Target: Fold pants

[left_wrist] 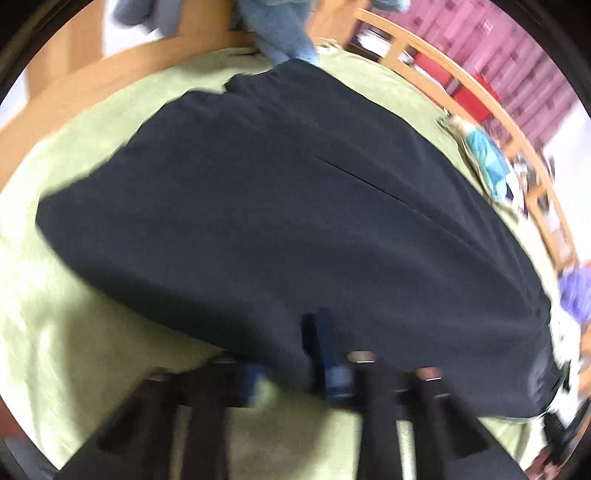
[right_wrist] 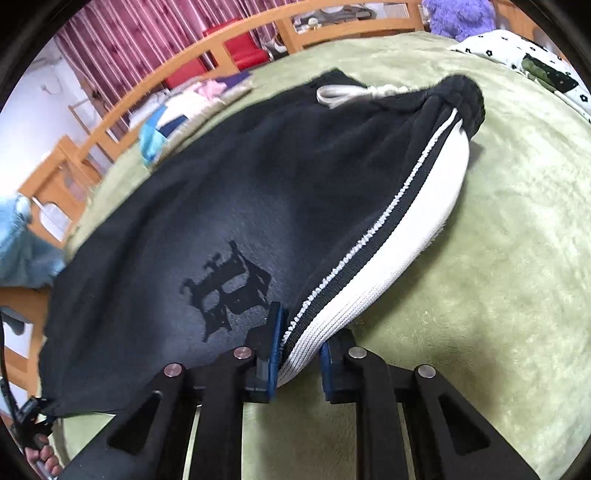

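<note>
Pants [right_wrist: 236, 206] fill the near middle of both views, black cloth spread on a green blanket [right_wrist: 498, 258]. Right gripper [right_wrist: 301, 354] pinches their near edge, its blue-padded fingers [right_wrist: 275, 332] clenched on the white ribbed side stripe [right_wrist: 406, 229]. Just left of that grip sits a dark printed emblem [right_wrist: 229, 288]; at the far end lie the waistband [right_wrist: 461, 99] and a pale drawstring [right_wrist: 343, 94]. Left gripper [left_wrist: 295, 373] is blurred; its fingers meet the near hem of the black cloth, and I cannot tell whether they are clamped on it. Farther out, a wooden bed rail [right_wrist: 177, 88] curves along the far left, with a purple plush toy [right_wrist: 458, 16] at the far right
</note>
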Available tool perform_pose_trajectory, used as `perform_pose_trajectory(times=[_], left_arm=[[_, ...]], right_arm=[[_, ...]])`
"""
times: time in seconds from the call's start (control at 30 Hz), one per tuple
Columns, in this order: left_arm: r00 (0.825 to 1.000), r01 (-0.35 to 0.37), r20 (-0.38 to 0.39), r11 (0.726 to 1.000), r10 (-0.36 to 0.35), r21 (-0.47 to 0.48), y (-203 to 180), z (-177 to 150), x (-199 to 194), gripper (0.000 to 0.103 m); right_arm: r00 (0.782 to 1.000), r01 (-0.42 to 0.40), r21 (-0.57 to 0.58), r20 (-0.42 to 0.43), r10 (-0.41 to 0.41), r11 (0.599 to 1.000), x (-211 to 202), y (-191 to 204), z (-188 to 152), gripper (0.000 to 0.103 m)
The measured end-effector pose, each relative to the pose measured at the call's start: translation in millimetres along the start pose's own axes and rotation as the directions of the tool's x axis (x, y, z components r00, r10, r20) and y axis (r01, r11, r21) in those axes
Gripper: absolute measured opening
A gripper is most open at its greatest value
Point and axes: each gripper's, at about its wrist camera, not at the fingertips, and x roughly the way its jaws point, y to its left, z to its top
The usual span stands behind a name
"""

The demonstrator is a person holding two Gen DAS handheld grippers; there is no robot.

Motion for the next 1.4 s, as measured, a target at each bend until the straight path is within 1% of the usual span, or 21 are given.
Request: perform_pose_trajectory(times=[0.07, 0.13, 0.2, 0.3, 0.37, 0.43, 0.57, 0.77, 0.87, 0.97, 1.07, 1.13, 1.17, 1.2, 1.23, 1.27, 1.3, 1.33, 1.37, 1.4], left_arm=[[0.999, 0.028, 0.042, 0.999, -0.029, 0.022, -6, 8, -13, 0.013], [0.995, 0.042, 0.083, 0.998, -0.047, 0.054, -11, 17, -27, 0.012], [0.99, 0.04, 0.132, 0.995, -0.052, 0.094, -25, 31, -42, 0.012], [0.982, 0.035, 0.177, 0.99, -0.058, 0.134, -41, 55, -55, 0.012], [0.976, 0.026, 0.21, 0.987, -0.059, 0.157, -57, 73, -58, 0.012], [0.972, 0.015, 0.229, 0.985, -0.055, 0.173, -63, 86, -62, 0.012], [0.96, 0.001, 0.276, 0.981, -0.055, 0.194, -89, 114, -58, 0.012], [0.941, -0.026, 0.335, 0.98, -0.043, 0.199, -118, 163, -30, 0.012], [0.93, -0.049, 0.366, 0.975, -0.034, 0.216, -131, 180, -12, 0.012], [0.922, -0.065, 0.386, 0.975, -0.023, 0.214, -138, 194, 9, 0.012], [0.912, -0.093, 0.409, 0.974, -0.001, 0.208, -145, 206, 33, 0.012], [0.92, -0.088, 0.391, 0.974, -0.001, 0.209, -149, 210, 51, 0.012], [0.928, -0.083, 0.373, 0.975, -0.001, 0.208, -151, 211, 63, 0.012], [0.933, -0.084, 0.36, 0.974, 0.004, 0.209, -152, 209, 71, 0.013], [0.938, -0.091, 0.347, 0.973, 0.012, 0.211, -153, 207, 76, 0.018], [0.943, -0.102, 0.332, 0.972, 0.026, 0.213, -155, 204, 80, 0.025], [0.947, -0.105, 0.319, 0.97, 0.031, 0.218, -157, 201, 82, 0.029], [0.95, -0.105, 0.31, 0.969, 0.031, 0.225, -158, 198, 80, 0.041], [0.951, -0.109, 0.308, 0.968, 0.034, 0.227, -158, 195, 76, 0.058], [0.949, -0.106, 0.315, 0.967, 0.03, 0.23, -158, 191, 69, 0.066]], right_arm=[[1.0, -0.008, -0.03, 0.024, 0.008, 1.0, -12, 11, 8, 0.016], [0.999, -0.014, -0.054, 0.048, 0.017, 0.998, -24, 20, 17, 0.015], [0.997, -0.033, -0.068, 0.073, 0.038, 0.997, -34, 29, 29, 0.015], [0.994, -0.038, -0.093, 0.102, 0.048, 0.995, -39, 46, 54, 0.014], [0.991, -0.04, -0.114, 0.124, 0.054, 0.993, -41, 57, 67, 0.014], [0.988, -0.044, -0.141, 0.142, 0.064, 0.989, -39, 71, 84, 0.014], [0.98, -0.066, -0.166, 0.176, 0.096, 0.984, -32, 90, 114, 0.013], [0.974, -0.088, -0.176, 0.19, 0.122, 0.98, 9, 111, 166, 0.012], [0.973, -0.08, -0.189, 0.197, 0.117, 0.979, 42, 125, 193, 0.011], [0.972, -0.072, -0.185, 0.207, 0.11, 0.98, 74, 134, 215, 0.011], [0.969, -0.074, -0.165, 0.221, 0.11, 0.984, 100, 139, 228, 0.011], [0.974, -0.054, -0.153, 0.21, 0.086, 0.987, 126, 142, 233, 0.012], [0.977, -0.038, -0.15, 0.2, 0.068, 0.988, 138, 143, 233, 0.014], [0.983, -0.024, -0.149, 0.177, 0.05, 0.989, 152, 144, 231, 0.018], [0.99, -0.014, -0.148, 0.137, 0.035, 0.989, 165, 144, 227, 0.024], [0.995, -0.014, -0.15, 0.1, 0.029, 0.989, 175, 144, 222, 0.032], [0.997, -0.017, -0.157, 0.076, 0.029, 0.988, 178, 143, 218, 0.033], [0.998, -0.02, -0.167, 0.059, 0.031, 0.986, 179, 144, 211, 0.036], [0.998, -0.017, -0.176, 0.057, 0.027, 0.984, 177, 144, 207, 0.04], [0.998, -0.006, -0.188, 0.062, 0.018, 0.982, 169, 143, 200, 0.044]])
